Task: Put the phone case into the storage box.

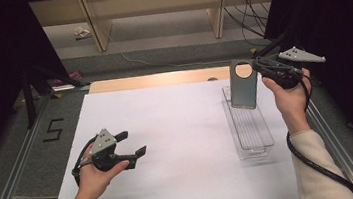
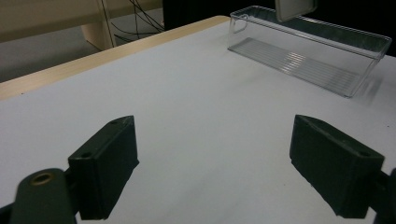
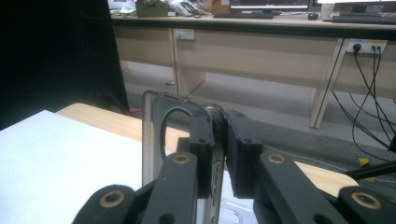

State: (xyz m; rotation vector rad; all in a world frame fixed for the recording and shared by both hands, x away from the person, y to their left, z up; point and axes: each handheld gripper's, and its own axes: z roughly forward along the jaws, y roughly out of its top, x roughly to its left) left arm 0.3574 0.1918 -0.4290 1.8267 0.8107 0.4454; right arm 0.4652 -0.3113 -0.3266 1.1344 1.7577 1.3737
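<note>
Nearest, left claw (image 1: 133, 143) gapes wide and empty over the white worktop (image 1: 179, 144). One clear plastic tray (image 1: 251, 131) lies there; above it, right claw (image 1: 257, 65) pinches one grey transparent phone case (image 1: 243, 88).

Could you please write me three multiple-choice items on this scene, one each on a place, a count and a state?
1. Where does the clear tray lie on the white table?
A. At the person's right
B. At the person's left
C. On the floor

2. How many round holes does the grey case have?
A. None
B. One
C. Three

3. How do the jaws of the left claw stand?
A. Shut on the case
B. Shut on nothing
C. Open, with nothing between them

Answers:
1. A: in the high view the tray sits by the right hand.
2. B: a single round hole shows near the case's top.
3. C: the left gripper view shows bare table between wide jaws, while the right claw pinches the case's edge above the tray.
</note>
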